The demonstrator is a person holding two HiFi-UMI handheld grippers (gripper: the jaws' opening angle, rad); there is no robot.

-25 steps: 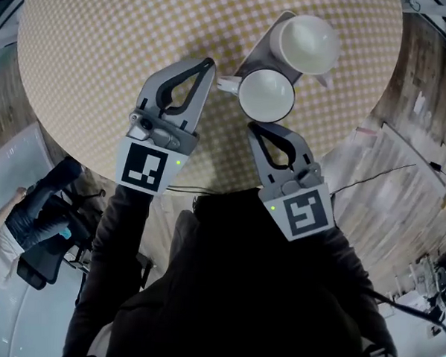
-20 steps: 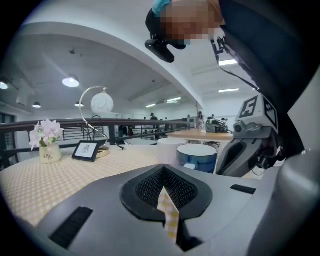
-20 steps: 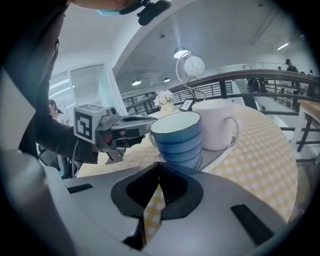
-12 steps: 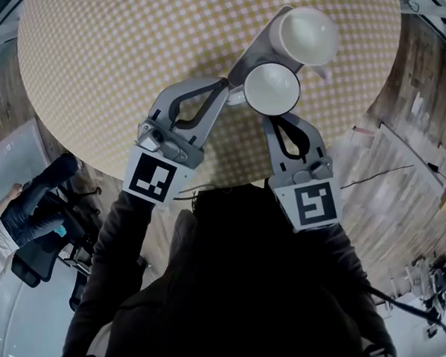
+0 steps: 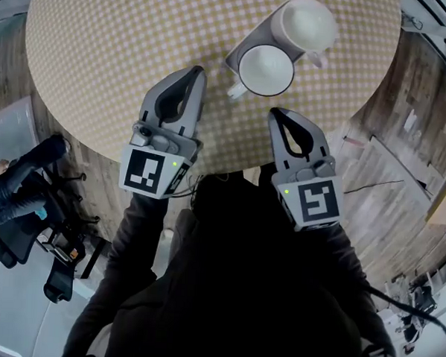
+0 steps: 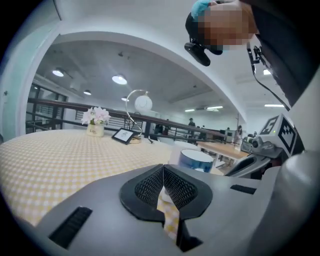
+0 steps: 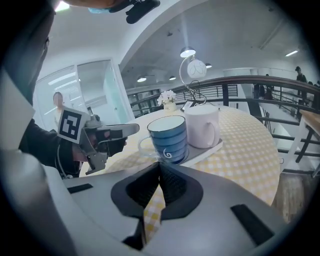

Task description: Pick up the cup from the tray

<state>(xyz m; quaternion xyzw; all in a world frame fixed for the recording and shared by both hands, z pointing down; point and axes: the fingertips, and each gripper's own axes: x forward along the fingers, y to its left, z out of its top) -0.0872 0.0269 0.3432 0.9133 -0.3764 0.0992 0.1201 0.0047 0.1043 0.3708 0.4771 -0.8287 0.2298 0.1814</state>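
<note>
Cup (image 5: 266, 69) stands at the tray (image 5: 235, 59) edge, handle outward, presumably for access. Left gripper (image 5: 194, 72) and right gripper (image 5: 278, 114): jaws closed, empty, short of it.

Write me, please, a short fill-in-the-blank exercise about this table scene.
1. The flat pale tray holds ____ cups.
2. The striped ceramic cup, nearer the grippers than the plain white mug, is ____ outside.
3. The left gripper and the right gripper each have jaws that are ____ and empty.
4. The round table's checked cloth is white and ____.
Missing words: two; blue; shut; yellow.
</note>
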